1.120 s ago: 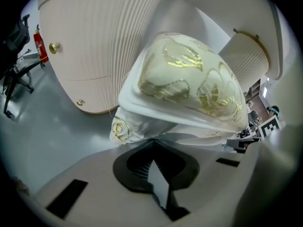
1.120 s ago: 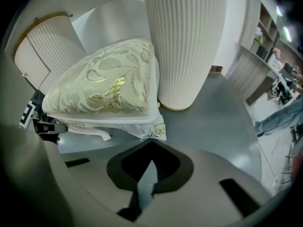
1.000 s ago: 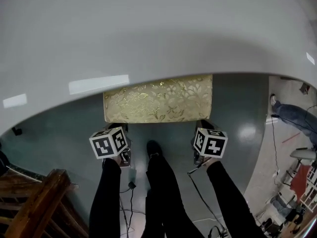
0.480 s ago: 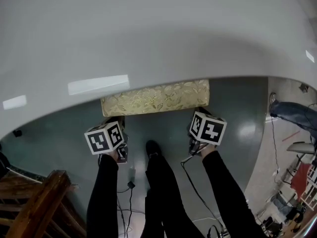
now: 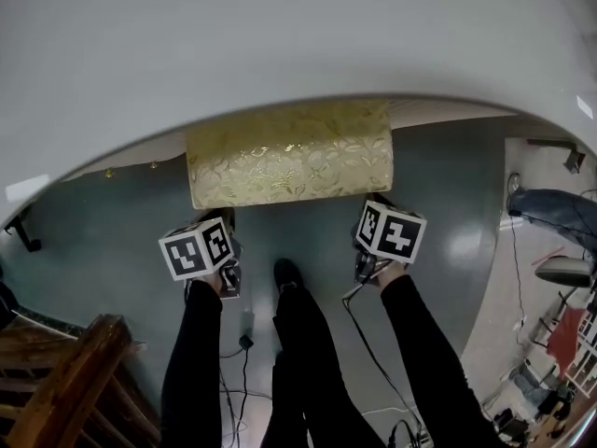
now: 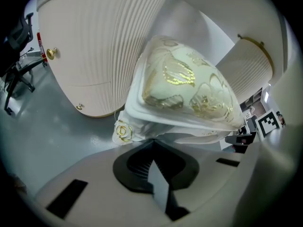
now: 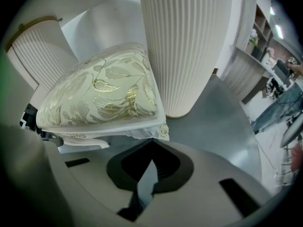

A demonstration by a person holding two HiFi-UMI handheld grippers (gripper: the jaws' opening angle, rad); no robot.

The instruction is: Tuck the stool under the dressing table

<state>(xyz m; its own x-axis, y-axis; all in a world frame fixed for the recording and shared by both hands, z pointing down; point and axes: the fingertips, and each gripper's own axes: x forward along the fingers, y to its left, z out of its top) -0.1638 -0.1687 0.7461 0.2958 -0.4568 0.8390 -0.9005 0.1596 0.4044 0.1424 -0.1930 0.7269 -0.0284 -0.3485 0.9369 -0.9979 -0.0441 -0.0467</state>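
We had the left gripper [image 6: 151,142] and the right gripper [image 7: 152,143] each pinched shut on a near corner of the stool [image 5: 289,164], on its white frame just under the gold-patterned cushion [image 7: 102,91]. The stool stood on the grey floor [image 5: 448,213], its far edge beneath the front rim of the dressing table [image 5: 280,45] and its near part out towards us. To do this well, we judged, we needed to push both corners evenly and straight, low along the floor, so the stool ran square between the two fluted pedestals [image 7: 184,46] and touched neither
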